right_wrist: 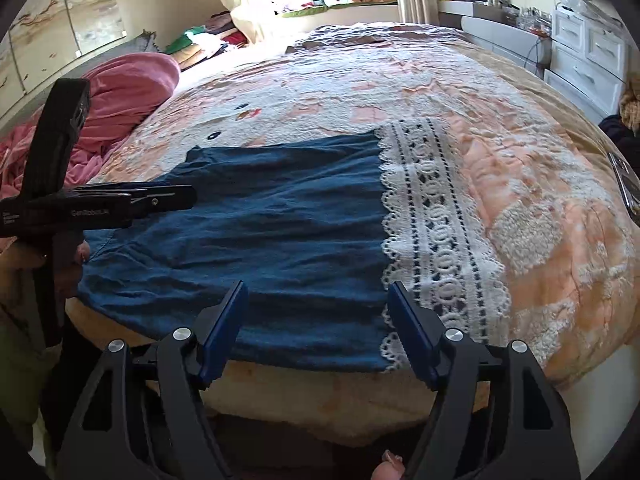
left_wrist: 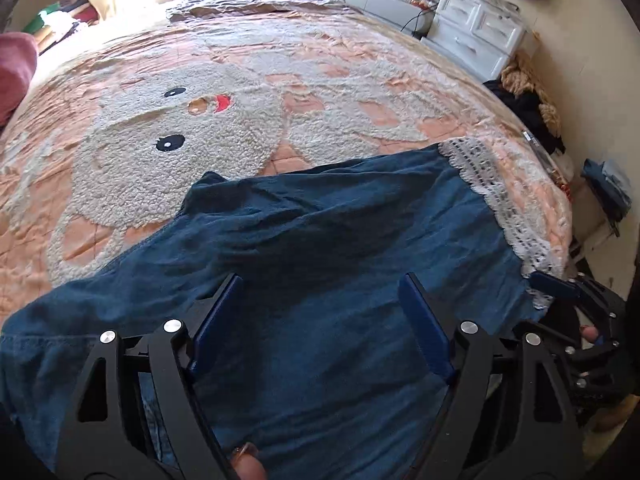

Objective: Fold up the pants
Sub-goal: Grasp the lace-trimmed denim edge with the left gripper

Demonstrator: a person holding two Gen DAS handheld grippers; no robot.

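Dark blue pants (left_wrist: 312,240) with a white lace hem (left_wrist: 496,200) lie spread on the bed's near edge. My left gripper (left_wrist: 320,292) is open just above the blue cloth, holding nothing. My right gripper (right_wrist: 316,300) is open over the near edge of the pants (right_wrist: 280,224), its right finger by the lace hem (right_wrist: 432,216). The left gripper (right_wrist: 188,196) shows from the side in the right wrist view, over the pants' left part. The right gripper's finger (left_wrist: 554,286) shows at the lace end in the left wrist view.
The bed has a pink and cream quilt (left_wrist: 240,92) with a fluffy cartoon face. A pink blanket (right_wrist: 124,92) lies at the left. White drawers (left_wrist: 476,28) and piled clothes (left_wrist: 528,100) stand at the right. A dark flat object (right_wrist: 626,184) lies on the quilt's right edge.
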